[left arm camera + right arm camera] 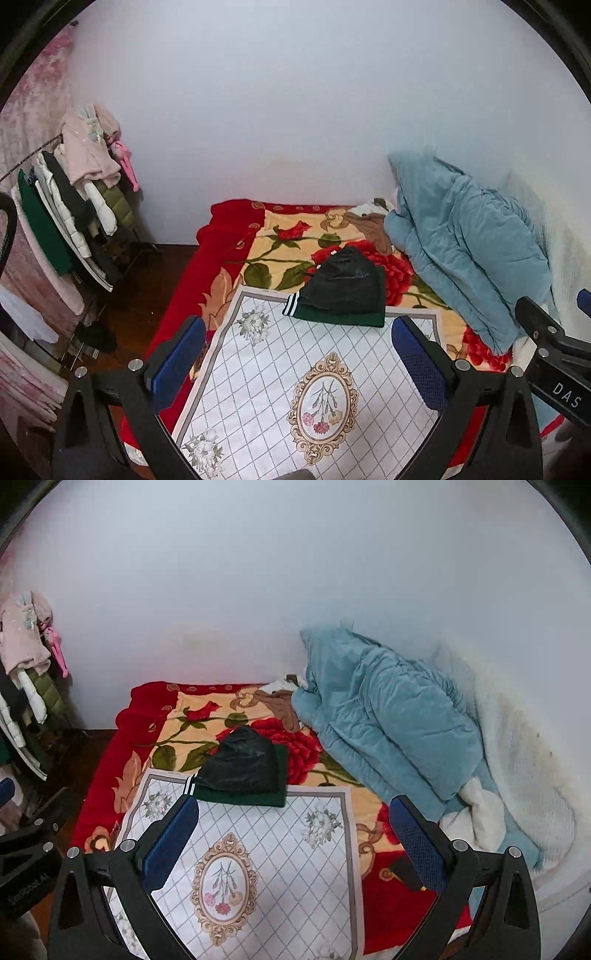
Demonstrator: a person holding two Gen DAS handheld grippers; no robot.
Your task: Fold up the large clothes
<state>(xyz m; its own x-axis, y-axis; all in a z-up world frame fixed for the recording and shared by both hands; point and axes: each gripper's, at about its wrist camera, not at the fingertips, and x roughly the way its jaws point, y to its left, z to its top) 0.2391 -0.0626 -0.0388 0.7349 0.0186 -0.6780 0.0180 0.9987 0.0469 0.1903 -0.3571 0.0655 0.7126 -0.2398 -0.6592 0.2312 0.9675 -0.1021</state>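
Note:
A folded stack lies on the bed: a black shiny garment on top of a dark green one with white-striped cuff. It rests at the far edge of a white floral mat. My left gripper is open and empty, held above the mat, short of the stack. My right gripper is open and empty, also above the mat. The right gripper's body shows at the right edge of the left wrist view.
A red rose-patterned blanket covers the bed. A bunched blue quilt lies at the right against the wall, with a white fleece beside it. A rack of hanging clothes stands left of the bed over dark floor.

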